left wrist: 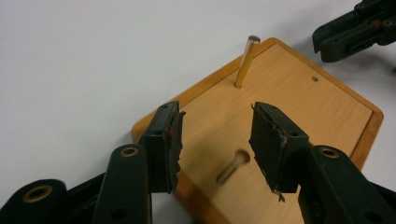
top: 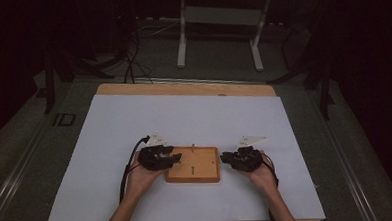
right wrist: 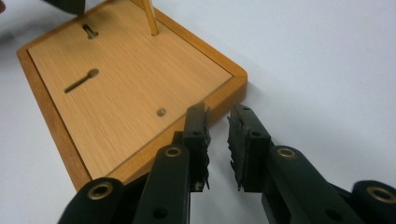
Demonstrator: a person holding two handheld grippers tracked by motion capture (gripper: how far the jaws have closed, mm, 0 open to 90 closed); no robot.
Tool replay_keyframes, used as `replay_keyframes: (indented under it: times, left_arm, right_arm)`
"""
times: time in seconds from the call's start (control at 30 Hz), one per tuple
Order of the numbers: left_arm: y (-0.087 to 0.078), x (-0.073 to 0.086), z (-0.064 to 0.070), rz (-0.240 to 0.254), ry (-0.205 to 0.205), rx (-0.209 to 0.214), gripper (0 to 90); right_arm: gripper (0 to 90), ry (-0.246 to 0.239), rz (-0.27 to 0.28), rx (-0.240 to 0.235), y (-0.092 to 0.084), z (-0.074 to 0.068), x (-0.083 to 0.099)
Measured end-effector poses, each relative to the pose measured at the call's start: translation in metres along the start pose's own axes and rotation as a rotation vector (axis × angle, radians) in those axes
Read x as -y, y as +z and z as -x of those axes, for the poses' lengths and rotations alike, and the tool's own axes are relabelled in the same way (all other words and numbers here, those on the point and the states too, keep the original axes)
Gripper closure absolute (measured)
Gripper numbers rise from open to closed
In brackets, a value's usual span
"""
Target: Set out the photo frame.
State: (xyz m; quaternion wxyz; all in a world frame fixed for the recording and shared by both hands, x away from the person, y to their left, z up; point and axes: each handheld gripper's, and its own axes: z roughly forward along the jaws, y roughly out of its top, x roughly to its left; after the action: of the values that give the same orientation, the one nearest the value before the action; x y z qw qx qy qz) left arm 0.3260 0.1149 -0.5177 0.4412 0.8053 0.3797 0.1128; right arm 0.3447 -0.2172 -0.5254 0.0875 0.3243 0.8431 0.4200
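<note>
From the high view, a flat rectangular wooden board with a raised rim lies on the white table cover, long axis running left to right, between the left gripper and the right gripper. In the left gripper view, the jaws stand wide apart over the board's corner, holding nothing; a thin brass peg rises upright beyond. In the right gripper view, the jaws are slightly parted, empty, at the board's edge.
</note>
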Motion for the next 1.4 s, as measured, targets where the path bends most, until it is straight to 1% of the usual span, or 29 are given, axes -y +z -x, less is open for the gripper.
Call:
replay_keyframes:
  times: [0.17,0.33,0.4,0.43,0.47,0.5,0.7,0.83,1.0,1.23,1.4]
  left_arm:
    - [-0.01,0.009,0.001,0.011,-0.007,-0.021,51.6]
    - [-0.017,0.017,0.001,0.012,-0.015,-0.037,51.4]
    - [-0.019,0.019,0.001,0.021,-0.024,-0.042,51.0]
    - [-0.019,0.019,0.001,0.021,-0.024,-0.042,51.0]
    - [-0.022,0.022,0.002,0.036,-0.035,-0.039,51.0]
    - [-0.023,0.023,0.002,0.04,-0.037,-0.041,51.0]
    - [-0.027,0.027,0.004,0.041,-0.032,-0.054,50.9]
    - [-0.026,0.027,0.003,0.042,-0.029,-0.061,50.9]
    - [-0.026,0.027,0.003,0.04,-0.021,-0.069,50.9]
    - [-0.023,0.027,0.003,0.026,-0.024,-0.047,51.8]
    - [-0.021,0.027,0.004,0.019,-0.015,-0.046,51.8]
  right_arm:
    - [75.7,-0.036,0.008,-0.008,0.003,-0.006,-0.007]
    - [75.6,-0.058,0.027,-0.021,0.007,-0.011,-0.017]
    - [75.6,-0.063,0.031,-0.026,0.011,-0.013,-0.021]
    - [75.6,-0.063,0.031,-0.026,0.011,-0.013,-0.021]
    - [75.7,-0.065,0.034,-0.03,0.013,-0.013,-0.023]
    - [75.7,-0.065,0.04,-0.036,0.017,-0.015,-0.025]
    - [76.0,-0.064,0.059,-0.065,0.031,-0.021,-0.033]
    - [76.0,-0.07,0.066,-0.079,0.039,-0.025,-0.041]
    - [75.9,-0.067,0.071,-0.09,0.048,-0.028,-0.047]
    - [75.9,-0.057,0.077,-0.103,0.057,-0.029,-0.052]
    - [75.4,-0.047,0.081,-0.117,0.063,-0.029,-0.055]
